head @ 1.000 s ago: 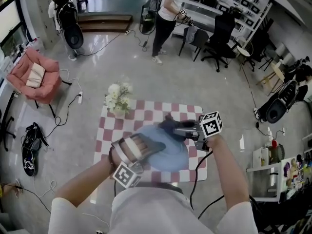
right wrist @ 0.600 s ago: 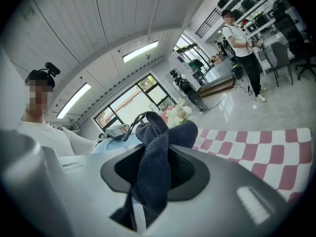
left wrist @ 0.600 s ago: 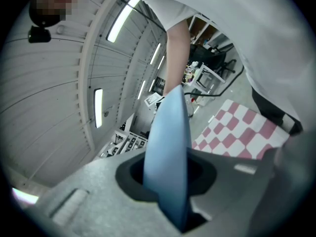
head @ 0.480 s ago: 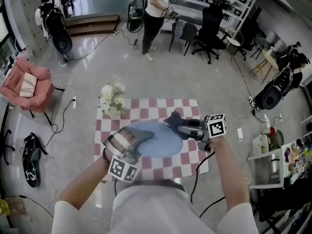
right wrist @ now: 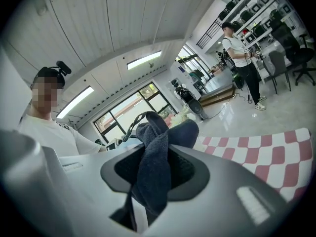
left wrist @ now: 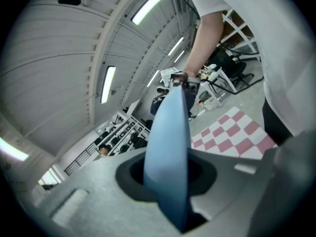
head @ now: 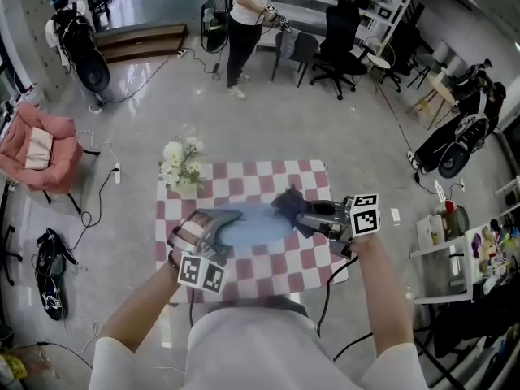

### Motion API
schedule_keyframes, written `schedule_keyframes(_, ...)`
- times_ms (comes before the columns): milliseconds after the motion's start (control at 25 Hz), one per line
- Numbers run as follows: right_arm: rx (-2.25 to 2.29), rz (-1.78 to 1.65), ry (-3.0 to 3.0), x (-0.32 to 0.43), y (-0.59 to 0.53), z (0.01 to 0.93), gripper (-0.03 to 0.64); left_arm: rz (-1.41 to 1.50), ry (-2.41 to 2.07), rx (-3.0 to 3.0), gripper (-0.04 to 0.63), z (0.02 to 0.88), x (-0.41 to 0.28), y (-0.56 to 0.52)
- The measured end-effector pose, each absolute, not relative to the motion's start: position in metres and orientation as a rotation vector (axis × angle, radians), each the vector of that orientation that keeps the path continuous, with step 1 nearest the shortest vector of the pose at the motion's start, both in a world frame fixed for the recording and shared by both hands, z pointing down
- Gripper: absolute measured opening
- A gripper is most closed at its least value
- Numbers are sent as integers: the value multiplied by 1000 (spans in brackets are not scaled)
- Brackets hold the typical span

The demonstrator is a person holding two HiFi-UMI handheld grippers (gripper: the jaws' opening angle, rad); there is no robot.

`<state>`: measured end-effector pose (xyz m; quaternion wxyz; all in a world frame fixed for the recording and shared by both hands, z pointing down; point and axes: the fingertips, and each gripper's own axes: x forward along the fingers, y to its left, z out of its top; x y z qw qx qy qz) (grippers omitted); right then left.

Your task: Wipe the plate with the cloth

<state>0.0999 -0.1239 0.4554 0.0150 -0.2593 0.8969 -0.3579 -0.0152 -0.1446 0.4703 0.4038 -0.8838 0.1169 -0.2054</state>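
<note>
A light blue plate (head: pixel 256 223) is held above the checked table, tilted toward edge-on. My left gripper (head: pixel 223 218) is shut on its left rim; in the left gripper view the plate (left wrist: pixel 168 152) stands edge-on between the jaws. My right gripper (head: pixel 299 211) is shut on a dark blue cloth (head: pixel 288 201), which lies against the plate's right edge. In the right gripper view the cloth (right wrist: pixel 158 157) bunches out between the jaws.
The small table with a red and white checked cover (head: pixel 296 254) stands on a grey floor. A vase of white flowers (head: pixel 181 167) is at its far left corner. A person (head: pixel 244 23) stands far off by desks and chairs.
The plate has tipped from nearly flat to a steeper, narrower tilt. Both grippers have kept their hold, and the cloth stays at the plate's right edge.
</note>
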Motion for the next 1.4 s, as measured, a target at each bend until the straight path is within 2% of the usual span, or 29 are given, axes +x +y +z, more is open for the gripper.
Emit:
schedule_keyframes(360, -946, -792, 2741, 82, -133, 410, 132, -585, 436, -2659, 75, 488, -26, -175)
schedule_keyframes(560, -1151, -652, 2716, 81, -149, 413, 132, -600, 472, -2955, 74, 494, -27, -178)
schedule_keyframes(960, -1367, -657, 2571, 115, -156, 436, 132, -483, 486, -3333, 74, 485, -31, -178)
schedule_keyframes(1400, -1527, -711, 2559, 125, -146, 474, 132, -332, 554, -3428, 74, 479, -36, -182)
